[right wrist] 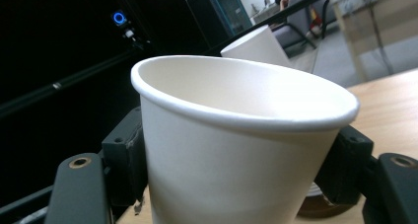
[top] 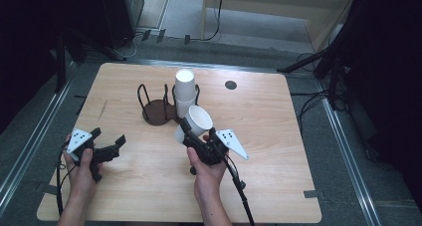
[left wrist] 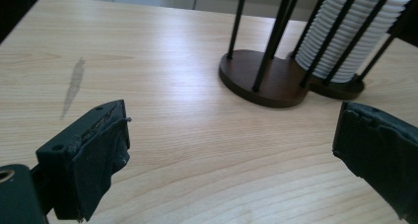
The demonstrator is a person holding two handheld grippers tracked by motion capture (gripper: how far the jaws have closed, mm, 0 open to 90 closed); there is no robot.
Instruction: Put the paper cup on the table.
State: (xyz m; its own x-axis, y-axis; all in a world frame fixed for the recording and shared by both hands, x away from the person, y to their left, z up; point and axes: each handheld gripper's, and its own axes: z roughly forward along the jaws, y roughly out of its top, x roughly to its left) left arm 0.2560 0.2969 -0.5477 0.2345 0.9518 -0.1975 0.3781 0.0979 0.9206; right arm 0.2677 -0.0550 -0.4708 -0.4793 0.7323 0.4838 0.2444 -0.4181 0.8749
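A single white paper cup is tilted above the table's middle, and my right gripper is shut on its wall. In the right gripper view this cup sits squeezed between the two black jaws, mouth up. Just behind it a stack of white cups stands in the right bay of a dark wooden holder with black wire posts; the left bay holds nothing. My left gripper hovers low at the table's left, open and holding nothing. Its view looks at the holder base and ribbed stack.
The wooden table has a dark round hole at the back right and a faint grey smear on the left. A cable trails from my right gripper toward the front edge. Black stands and cables surround the table.
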